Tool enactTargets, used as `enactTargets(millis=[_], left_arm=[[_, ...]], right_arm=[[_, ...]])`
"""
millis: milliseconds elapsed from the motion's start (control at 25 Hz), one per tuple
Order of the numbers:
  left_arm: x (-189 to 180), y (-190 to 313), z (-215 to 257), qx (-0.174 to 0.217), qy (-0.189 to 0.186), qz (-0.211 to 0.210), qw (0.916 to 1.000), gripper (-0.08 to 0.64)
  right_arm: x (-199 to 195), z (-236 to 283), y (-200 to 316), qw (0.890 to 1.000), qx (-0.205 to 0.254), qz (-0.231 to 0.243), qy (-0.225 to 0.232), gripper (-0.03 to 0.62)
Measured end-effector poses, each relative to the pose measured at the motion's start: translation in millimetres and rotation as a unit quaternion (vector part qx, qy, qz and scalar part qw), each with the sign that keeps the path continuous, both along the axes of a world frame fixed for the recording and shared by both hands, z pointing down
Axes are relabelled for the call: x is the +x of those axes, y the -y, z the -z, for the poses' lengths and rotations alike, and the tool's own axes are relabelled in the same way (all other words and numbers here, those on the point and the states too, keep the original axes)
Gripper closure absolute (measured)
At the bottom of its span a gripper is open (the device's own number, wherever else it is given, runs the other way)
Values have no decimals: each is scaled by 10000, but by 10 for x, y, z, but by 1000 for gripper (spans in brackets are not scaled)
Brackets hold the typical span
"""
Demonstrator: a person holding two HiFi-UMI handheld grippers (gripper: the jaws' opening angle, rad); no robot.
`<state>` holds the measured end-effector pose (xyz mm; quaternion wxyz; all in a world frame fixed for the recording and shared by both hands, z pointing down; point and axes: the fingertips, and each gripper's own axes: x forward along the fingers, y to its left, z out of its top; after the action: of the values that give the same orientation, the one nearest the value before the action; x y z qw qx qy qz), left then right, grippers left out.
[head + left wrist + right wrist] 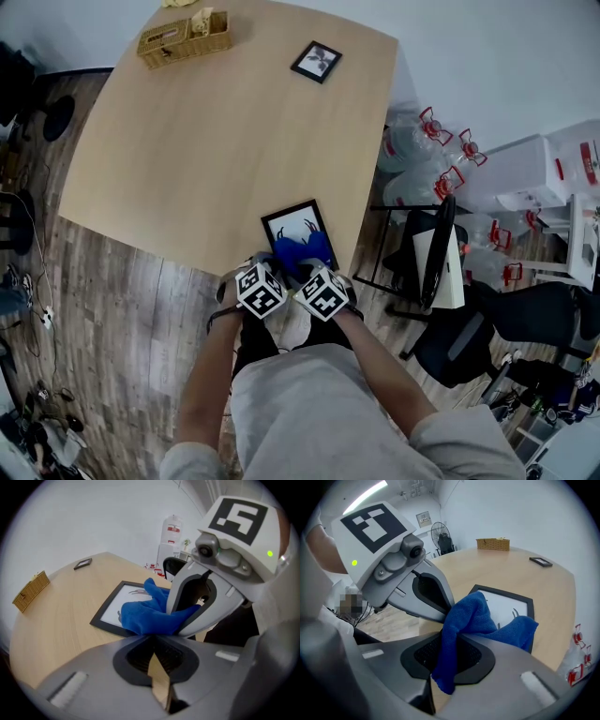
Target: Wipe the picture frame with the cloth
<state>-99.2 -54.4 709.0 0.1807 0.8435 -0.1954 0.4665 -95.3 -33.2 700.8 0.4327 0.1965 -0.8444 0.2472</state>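
Note:
A black picture frame (292,225) with a white print lies flat at the table's near edge. A bunched blue cloth (305,251) rests on its near half. My right gripper (450,641) is shut on the cloth (483,620), and a fold hangs down through the jaws. The jaws of my left gripper (152,637) are shut, with nothing seen between them. The cloth (150,613) lies right against its tips, over the frame (110,611). In the head view both grippers, left (272,274) and right (314,276), sit side by side at the frame's near end.
On the light wooden table (206,141), a wicker basket (185,37) stands at the far left corner. A small black frame (316,61) lies at the far right. A black chair (441,253) and water bottles (422,159) stand right of the table.

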Motion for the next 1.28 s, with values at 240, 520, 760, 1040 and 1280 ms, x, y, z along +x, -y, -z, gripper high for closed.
enactTargets(millis=[240,520,760,1040,1280], left_arm=[[-1,0,9,-39,-27,28,10000,508],[37,-3,12,-64,16,180,9998,508],[23,10,11,-43,72,295,9995,508],[10,31,1,30,113,562,9984,508],[-5,39,4,215,199,993,9946,508]], right_arm=[[27,17,-219,9996,52,247,-158,532],[-32,39,-541,9934,305,1069,-294,532],[132,-25,-698,9916,148,1267,-197,532],[637,-46,-553,9949,317,886,-362,532],[1320,-43,-341,9957,507,494,-598,532]])
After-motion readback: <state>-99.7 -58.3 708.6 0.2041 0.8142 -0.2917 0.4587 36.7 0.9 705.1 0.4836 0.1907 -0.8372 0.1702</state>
